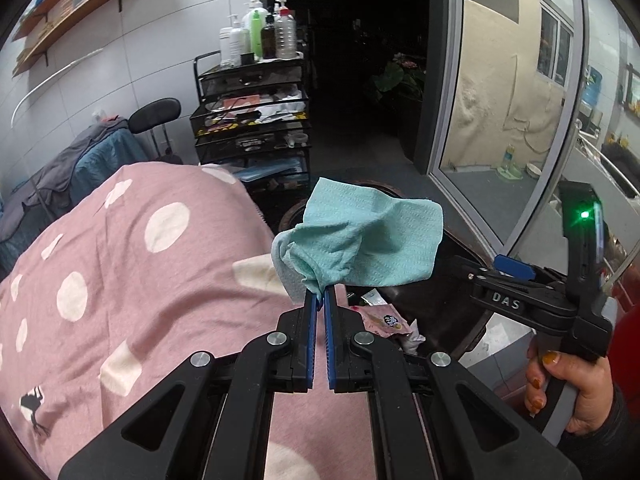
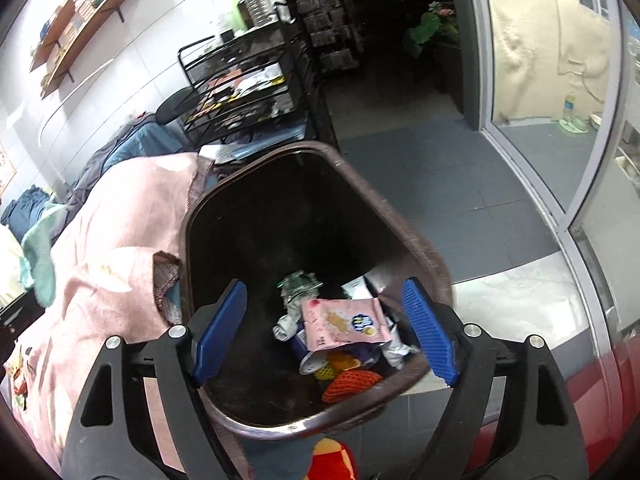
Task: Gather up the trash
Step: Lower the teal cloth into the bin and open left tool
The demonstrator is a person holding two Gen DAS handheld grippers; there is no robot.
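- Left gripper [image 1: 320,298]: jaws pressed together, pinching a corner of a crumpled teal cloth [image 1: 360,240]; the rest of the cloth bunches up above the blue pads, over the edge of the bed
- Right gripper [image 2: 324,332]: jaws spread wide, nothing between them; it hangs over the open mouth of the bin, held in a hand [image 1: 568,392] with painted nails
- Bin [image 2: 400,216]: dark brown, upright on the floor, just beside the bed
- Inside the bin: a pink snack wrapper [image 2: 340,324] on top, crumpled white paper [image 2: 286,326], an orange foam net [image 2: 352,384] and a yellow one, and what may be a white tube, partly hidden
- Bed cover [image 1: 120,280]: pink with white dots, spread across the left side
- Cart [image 1: 252,120]: black mesh trays, cluttered, against the tiled wall, with pump bottles [image 1: 256,28] standing on top
- Wooden shelves [image 1: 80,4] high on the wall, stacked with books
- Glass door [image 1: 504,80] on the right, grey frame
- Floor [image 2: 440,176]: grey tiles beyond the bin
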